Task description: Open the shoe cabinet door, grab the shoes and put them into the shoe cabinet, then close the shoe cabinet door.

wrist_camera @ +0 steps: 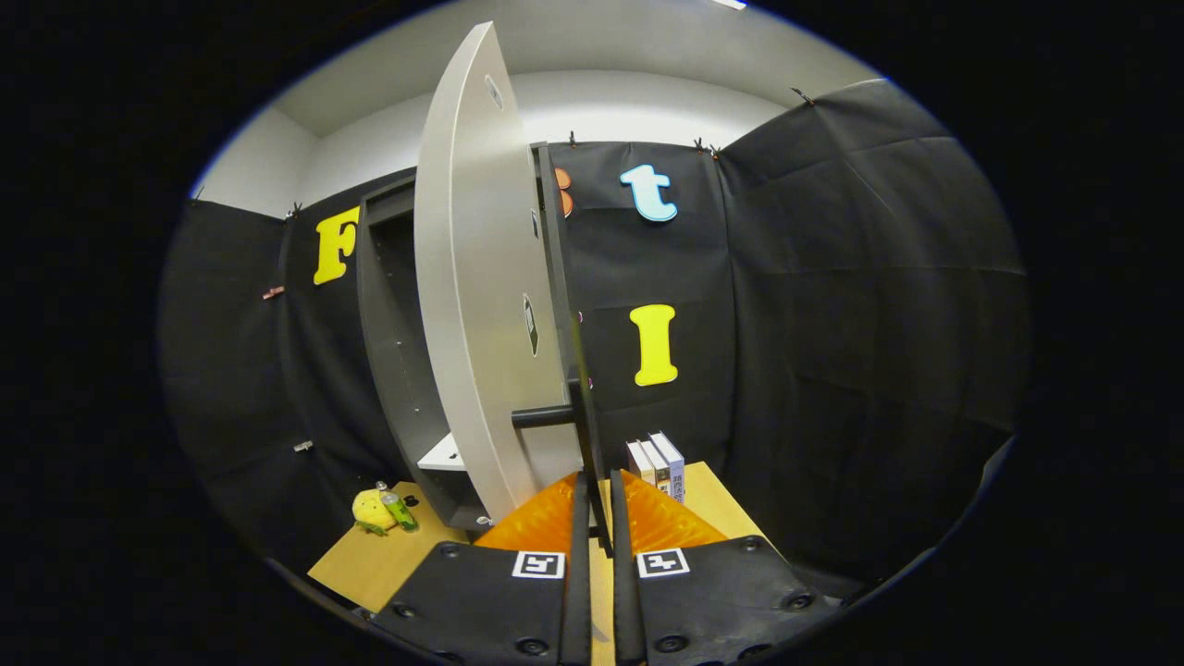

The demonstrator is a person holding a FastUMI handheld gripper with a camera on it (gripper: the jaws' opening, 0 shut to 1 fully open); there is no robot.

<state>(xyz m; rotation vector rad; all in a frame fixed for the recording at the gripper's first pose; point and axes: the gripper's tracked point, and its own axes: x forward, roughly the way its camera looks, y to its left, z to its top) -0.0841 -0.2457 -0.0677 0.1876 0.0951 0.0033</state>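
The dark grey shoe cabinet (388,342) stands on the wooden table, and its pale grey door (472,277) is swung partway out towards me, edge-on. A black bar handle (585,416) runs down the door's free edge on a short black post. My gripper (592,504) is at that handle: the two orange fingers (536,523) lie close together with the bar pinched between them. Through the gap left of the door I see the dark inside of the cabinet and a white shelf (446,455).
Three upright books (659,465) stand on the table just beyond the fingers, to the right of the door. A yellow soft toy (370,511) and a green bottle (400,509) lie by the cabinet's left foot. Bare wooden table top (370,564) shows in front.
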